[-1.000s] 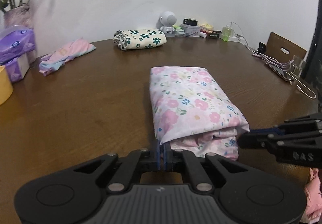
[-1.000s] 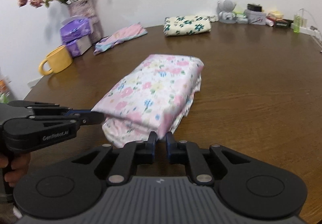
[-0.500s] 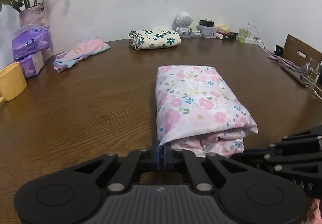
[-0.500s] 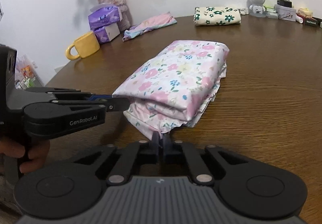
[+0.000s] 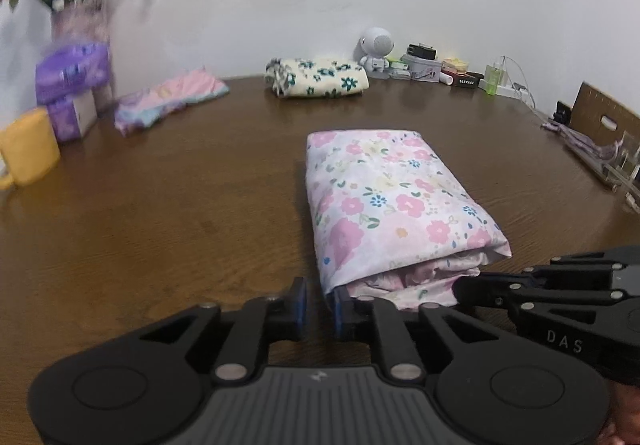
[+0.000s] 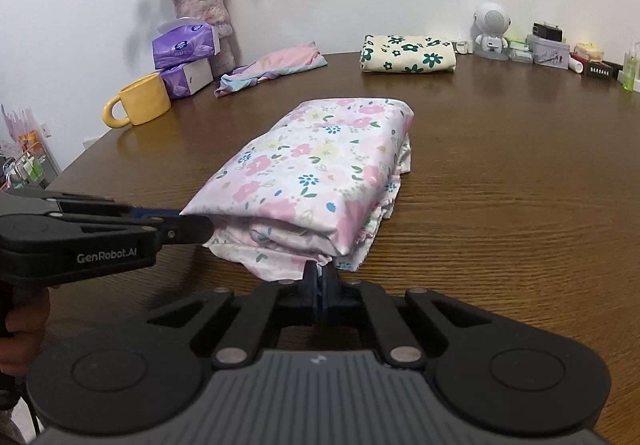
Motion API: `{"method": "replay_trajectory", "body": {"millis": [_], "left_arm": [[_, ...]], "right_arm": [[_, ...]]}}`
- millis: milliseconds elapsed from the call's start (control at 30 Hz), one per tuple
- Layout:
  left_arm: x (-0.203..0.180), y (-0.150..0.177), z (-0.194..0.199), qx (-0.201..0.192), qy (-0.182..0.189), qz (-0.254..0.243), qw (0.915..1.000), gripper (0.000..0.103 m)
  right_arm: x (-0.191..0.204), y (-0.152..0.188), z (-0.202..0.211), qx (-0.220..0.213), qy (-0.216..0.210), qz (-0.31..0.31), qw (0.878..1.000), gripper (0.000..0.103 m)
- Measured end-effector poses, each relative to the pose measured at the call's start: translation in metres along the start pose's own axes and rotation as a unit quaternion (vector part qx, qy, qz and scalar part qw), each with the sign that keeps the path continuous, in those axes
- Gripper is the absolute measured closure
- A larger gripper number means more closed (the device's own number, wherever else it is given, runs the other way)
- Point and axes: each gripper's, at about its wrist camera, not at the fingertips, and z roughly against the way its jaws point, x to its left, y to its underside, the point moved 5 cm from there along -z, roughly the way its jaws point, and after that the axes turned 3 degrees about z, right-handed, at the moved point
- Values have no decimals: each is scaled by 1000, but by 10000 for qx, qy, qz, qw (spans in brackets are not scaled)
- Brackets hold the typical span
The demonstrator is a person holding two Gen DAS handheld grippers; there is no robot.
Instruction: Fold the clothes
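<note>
Brown table (image 5: pixel 160 229) ahead, white wall behind, and the pink bundle (image 5: pixel 392 201) lies mid-table, folded into a neat block. My left gripper (image 5: pixel 320 305) has its fingers parted at the near corner, nothing pinched. My right gripper (image 6: pixel 320 287) is clenched on the bundle's lower hem. I judge this fold is being finished; the right needs to let go cleanly without dragging the layers apart

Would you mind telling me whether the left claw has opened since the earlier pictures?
Yes: the left claw has parted, releasing the pink floral bundle lying on the table.
</note>
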Motion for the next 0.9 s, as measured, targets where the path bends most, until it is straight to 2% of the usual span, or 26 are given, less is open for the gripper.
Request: {"method": "replay_trajectory", "body": {"millis": [100,133,167,333,433,533,700,800,900], "left_arm": [[-7,-3,0,-107,-76,-258,9996,91],[-9,-3,-2,-105,-91,-308,9994,100],[-9,-3,-2,-105,-77,-306,9994,101],[-9,-4,3,-139,143,-38,9998,102],[-10,-5,5,-178,157,11,9997,102],[-10,0,-1,-51,114,10,9999,102],[-9,3,-1,-44,18,-102,9999,92],[-10,2,6,-156,-72,-236,9996,79],[-14,1,10,-281,-161,-445,9985,77]], "right_arm": [[1,-1,1,-68,-17,55,10000,102],[2,-1,2,-86,-5,82,9999,102],[2,-2,2,-104,6,109,9999,102],[-5,-4,4,-291,238,123,9992,102],[-4,-5,6,-389,303,304,9983,102],[-3,-2,-3,-289,388,414,9980,102],[0,1,-6,-254,421,535,9974,101],[0,1,-5,-247,424,566,9972,101],[-2,2,-1,-236,344,479,9980,99]]}}
